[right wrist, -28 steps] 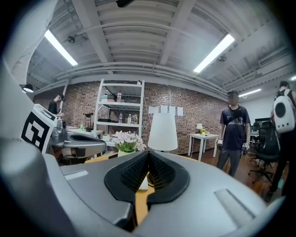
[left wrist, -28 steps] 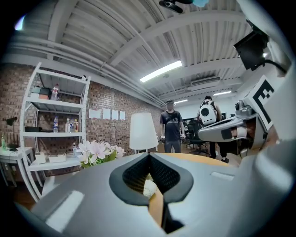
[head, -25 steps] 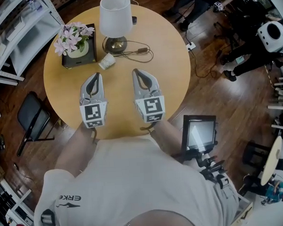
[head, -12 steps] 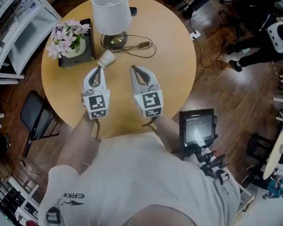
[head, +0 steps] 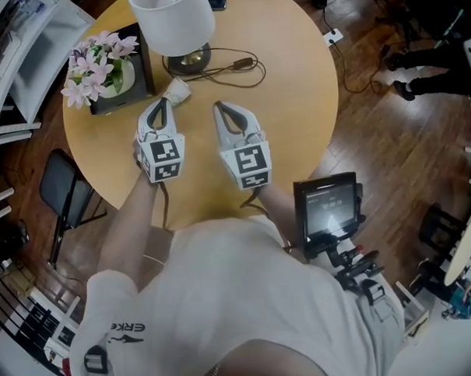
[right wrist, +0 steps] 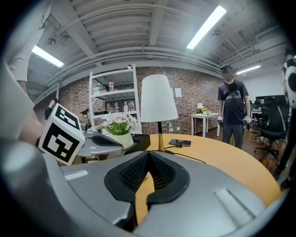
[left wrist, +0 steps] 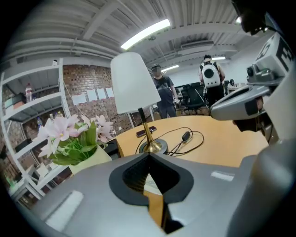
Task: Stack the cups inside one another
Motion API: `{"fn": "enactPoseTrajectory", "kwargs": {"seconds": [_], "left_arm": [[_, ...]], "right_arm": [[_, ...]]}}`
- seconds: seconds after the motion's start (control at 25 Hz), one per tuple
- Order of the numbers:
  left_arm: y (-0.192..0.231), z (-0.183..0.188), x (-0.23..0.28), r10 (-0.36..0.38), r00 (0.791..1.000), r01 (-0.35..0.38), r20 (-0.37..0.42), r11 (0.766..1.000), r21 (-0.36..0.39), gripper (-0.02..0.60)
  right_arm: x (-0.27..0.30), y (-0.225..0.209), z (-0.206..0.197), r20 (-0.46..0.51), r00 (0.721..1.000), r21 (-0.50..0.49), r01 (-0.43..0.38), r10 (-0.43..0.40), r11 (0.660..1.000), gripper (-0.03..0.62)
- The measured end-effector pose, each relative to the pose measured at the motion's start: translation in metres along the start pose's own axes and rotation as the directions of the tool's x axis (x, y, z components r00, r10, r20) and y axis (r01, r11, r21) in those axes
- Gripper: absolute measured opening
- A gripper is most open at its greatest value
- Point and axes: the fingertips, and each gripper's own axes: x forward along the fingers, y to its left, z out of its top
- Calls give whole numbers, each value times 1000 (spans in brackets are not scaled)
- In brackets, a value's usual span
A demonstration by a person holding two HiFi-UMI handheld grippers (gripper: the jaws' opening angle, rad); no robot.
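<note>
Just past closed fingers (left wrist: 92, 185) of left gripper (head: 161, 104), cup (head: 177, 91) on its side

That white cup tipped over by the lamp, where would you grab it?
Pinch the cup across its side wall, coming in low from the person's side with the left gripper, probably. It lies tipped over, so no rim faces up. The shut jaws must open first.

A white-shaded lamp (head: 172, 18), potted pink flowers (head: 94, 63) and a dark phone (head: 216, 1) sit on the round wooden table (head: 294, 95).
</note>
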Motion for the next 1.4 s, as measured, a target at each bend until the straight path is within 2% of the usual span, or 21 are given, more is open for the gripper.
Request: {"fn": "enactPoseTrajectory", "kwargs": {"seconds": [0.2, 0.32, 0.48, 0.56, 0.68, 0.88, 1.16, 1.4], "left_arm": [[-4, -20, 22, -46, 989, 55, -139, 997, 61, 2], [-9, -25, 31, -75, 972, 97, -221, 991, 91, 2], [-10, -25, 40, -106, 949, 138, -296, 986, 90, 8], [-13, -27, 44, -135, 933, 174, -333, 980, 91, 66], [-21, -31, 48, -177, 906, 231, -385, 968, 100, 188], [-32, -42, 57, -211, 865, 292, -456, 950, 114, 301], [-40, -50, 69, -213, 830, 334, -515, 930, 155, 328], [-41, -66, 83, -195, 780, 369, -595, 911, 185, 334]], "right_arm": [[13, -4, -14, -14, 1000, 45, -10, 11, 999, 14], [15, -8, -19, -18, 1000, 69, -12, 14, 998, 14], [17, -17, -23, -24, 1000, 82, -11, 13, 997, 14], [19, -22, -26, -28, 1000, 90, -7, 9, 996, 14], [21, -29, -29, -33, 999, 101, -1, 4, 995, 14], [22, -32, -29, -33, 999, 107, -3, 7, 994, 14], [22, -34, -36, -58, 998, 111, -1, 7, 994, 14], [24, -36, -38, -65, 998, 112, 4, 4, 994, 14]]}}
